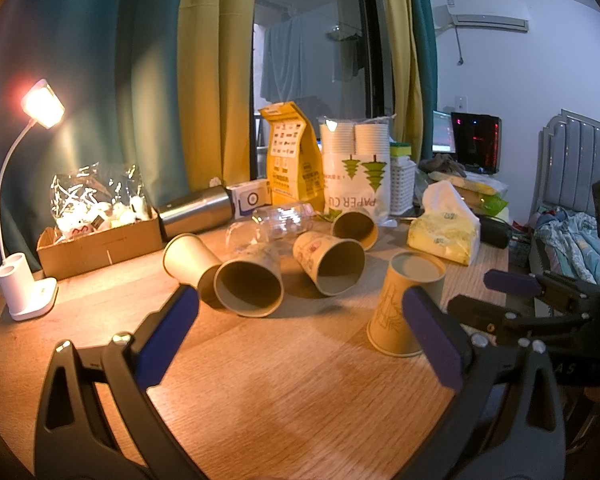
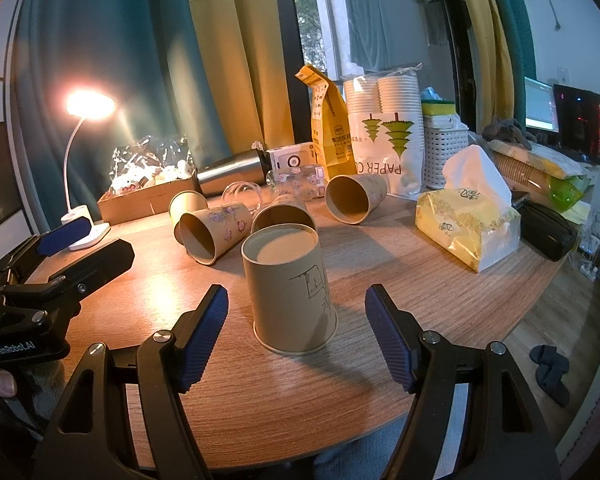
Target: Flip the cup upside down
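A tan paper cup (image 2: 290,288) stands upside down on the wooden table, base up. It also shows in the left wrist view (image 1: 408,300) at the right. My right gripper (image 2: 296,312) is open, its blue pads either side of this cup without touching it. My left gripper (image 1: 300,312) is open and empty over bare table, left of the cup. Several more paper cups lie on their sides behind: one (image 1: 248,284), another (image 1: 332,260), a third (image 2: 354,198).
A lit desk lamp (image 1: 28,280) and a cardboard box (image 1: 100,240) stand at the left. A steel flask (image 1: 196,212), clear glasses, a yellow bag (image 1: 292,160), a sleeve of paper cups (image 1: 356,168) and a tissue pack (image 2: 468,216) crowd the back and right.
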Available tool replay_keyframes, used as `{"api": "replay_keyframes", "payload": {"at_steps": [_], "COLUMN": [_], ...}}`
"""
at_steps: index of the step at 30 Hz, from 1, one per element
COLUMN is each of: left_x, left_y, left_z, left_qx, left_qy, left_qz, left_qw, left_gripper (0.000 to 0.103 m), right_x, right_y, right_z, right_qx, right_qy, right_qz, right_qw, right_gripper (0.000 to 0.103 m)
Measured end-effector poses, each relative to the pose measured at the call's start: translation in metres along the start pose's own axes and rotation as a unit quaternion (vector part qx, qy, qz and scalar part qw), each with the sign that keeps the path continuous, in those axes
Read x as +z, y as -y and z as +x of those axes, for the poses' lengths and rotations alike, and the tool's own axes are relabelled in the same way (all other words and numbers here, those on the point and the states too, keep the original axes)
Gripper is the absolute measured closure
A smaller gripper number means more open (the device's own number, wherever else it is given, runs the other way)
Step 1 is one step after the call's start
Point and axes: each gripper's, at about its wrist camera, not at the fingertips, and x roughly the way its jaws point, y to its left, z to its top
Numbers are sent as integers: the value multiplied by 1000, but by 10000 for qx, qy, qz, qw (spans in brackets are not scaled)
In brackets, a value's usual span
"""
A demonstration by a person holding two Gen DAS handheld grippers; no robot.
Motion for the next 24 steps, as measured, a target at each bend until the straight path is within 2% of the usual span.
{"api": "replay_keyframes", "payload": {"at_steps": [24], "left_x": [3], "left_y": [0], "left_z": [-2], "left_qx": [-32], "left_qy": [30], "left_qz": [29], "left_qw": [10000], "left_gripper": [0], "right_x": [-1], "right_y": [0], "right_z": [0], "right_qx": [-4], "right_qy": [13], "right_qz": [5], "right_qw": [10000], "right_gripper": [29]}}
